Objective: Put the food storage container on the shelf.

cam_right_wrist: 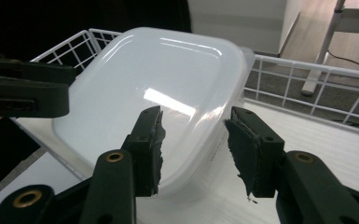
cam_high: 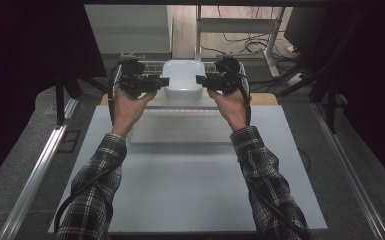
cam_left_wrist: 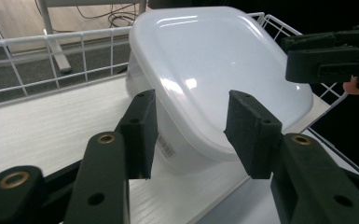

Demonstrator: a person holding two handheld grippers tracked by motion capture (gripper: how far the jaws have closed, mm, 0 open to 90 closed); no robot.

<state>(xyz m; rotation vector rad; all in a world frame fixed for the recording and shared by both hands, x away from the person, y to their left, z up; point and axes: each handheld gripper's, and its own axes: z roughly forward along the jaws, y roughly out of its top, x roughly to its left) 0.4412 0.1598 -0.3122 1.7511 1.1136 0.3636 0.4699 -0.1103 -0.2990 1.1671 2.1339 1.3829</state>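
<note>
Your arms reach forward side by side. Your left gripper [cam_high: 162, 82] points inward at the box [cam_high: 182, 75], jaws apart astride its near corner, seemingly not touching. The lidded box sits on a rack [cam_left_wrist: 46, 51] at the table's [cam_high: 190, 190] far edge. Your right gripper [cam_high: 202, 80] mirrors it, jaws apart.

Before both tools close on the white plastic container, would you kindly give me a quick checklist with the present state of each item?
1. Left tool open: ok.
2. Right tool open: ok.
3. White plastic container with lid between the two tools: ok.
4. Each tool's jaws straddle a container corner: ok.
5. Lid sealed all round: cannot tell.
6. White wire rack rail clear of the tools: ok.
7. Pads on the right tool's jaws intact: not ok, ragged edges.
</note>
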